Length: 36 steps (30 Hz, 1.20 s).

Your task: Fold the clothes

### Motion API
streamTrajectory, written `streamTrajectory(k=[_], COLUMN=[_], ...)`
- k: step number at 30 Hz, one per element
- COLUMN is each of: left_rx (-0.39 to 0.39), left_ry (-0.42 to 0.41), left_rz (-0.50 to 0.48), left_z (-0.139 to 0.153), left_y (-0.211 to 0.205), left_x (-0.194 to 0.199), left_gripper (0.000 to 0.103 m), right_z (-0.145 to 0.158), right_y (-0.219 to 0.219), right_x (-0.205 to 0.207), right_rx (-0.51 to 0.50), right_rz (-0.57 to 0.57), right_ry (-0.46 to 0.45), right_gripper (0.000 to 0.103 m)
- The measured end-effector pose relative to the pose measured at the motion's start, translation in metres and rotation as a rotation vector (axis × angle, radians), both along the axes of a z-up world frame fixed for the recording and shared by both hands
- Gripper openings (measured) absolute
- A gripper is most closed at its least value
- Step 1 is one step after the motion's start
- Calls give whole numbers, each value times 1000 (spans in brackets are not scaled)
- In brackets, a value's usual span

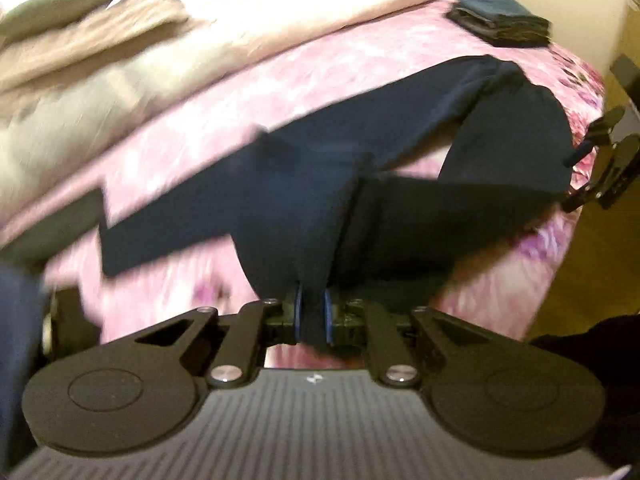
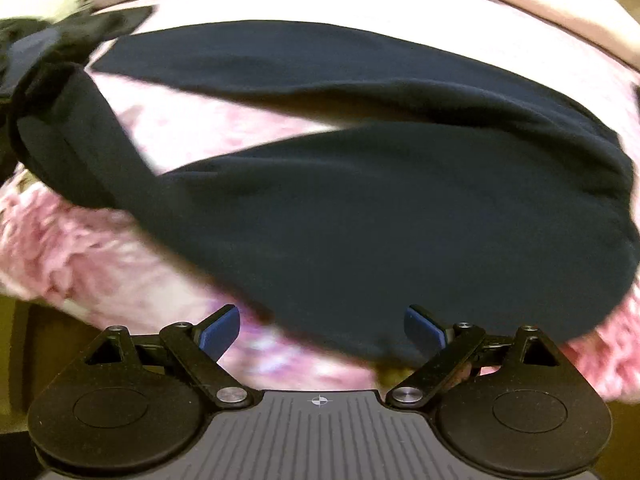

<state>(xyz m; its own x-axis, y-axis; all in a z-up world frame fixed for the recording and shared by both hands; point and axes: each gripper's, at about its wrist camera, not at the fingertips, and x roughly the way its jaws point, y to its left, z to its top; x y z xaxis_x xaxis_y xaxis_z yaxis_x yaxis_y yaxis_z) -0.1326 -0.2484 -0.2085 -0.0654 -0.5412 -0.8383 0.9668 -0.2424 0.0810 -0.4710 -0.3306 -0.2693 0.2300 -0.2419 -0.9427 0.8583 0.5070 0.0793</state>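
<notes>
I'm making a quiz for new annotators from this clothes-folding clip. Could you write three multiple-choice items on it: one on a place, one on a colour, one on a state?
1. Where is the folded stack?
A. at the bed's far corner
B. on the floor
C. in the left gripper

2. What colour is the garment being folded?
A. white
B. dark navy
C. red

3. How do the grippers stand?
A. both open
B. both shut
C. left gripper shut on the garment, right gripper open

Answers:
1 A, the stack sits on the pink bedspread near its far corner.
2 B, both views show dark navy cloth.
3 C, cloth is pinched between the left jaws, while the right jaws stand wide apart at the garment's edge.
</notes>
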Motion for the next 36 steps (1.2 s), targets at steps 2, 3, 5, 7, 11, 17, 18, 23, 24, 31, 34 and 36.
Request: streamTrajectory(k=[2,3,5,7,11,17,18,23,24,31,34,36], left_rx=[22,25,32,51,78,19,4,-54,-62,-130,-207,-254], left_ry=[-3,-3,-4,-2,13,-22,-38,-67,-75,-175,-211,-237], left_rz=[43,53,61,60,86,45,18,-44,-61,-162,-142,-103], left_z=[-2,-4,-8,-13,-24,-20,-16,2,5,1,2,8], left_y=[20,27,40,49,68,88,90,93,94,80,51,30], left_x=[13,16,16,12,9,0,-2,0,0,6,24,38], left_gripper=[7,7,7,7,7,7,7,7,7,7,7,4], right_z=[-2,-2,-4,-4,-5,-5,-6,-12,-18,7,37,58], right_y=[4,6,10,14,18,8,5,-14,-20,-45,-49,-52], right_x=[17,26,42,56,74,113,121,164,175,194,188,184], right_rx=[8,11,18,20,25,29,31,49,95,73,-34,-104], right_rz=[55,83,140,190,235,363,393,545,576,614,582,560], right_ry=[-21,-32,-48,-50,-53,-164,-192,-330,-344,-377,-371,-368], right_gripper=[92,92,92,92,92,92,92,91,91,22,14,14])
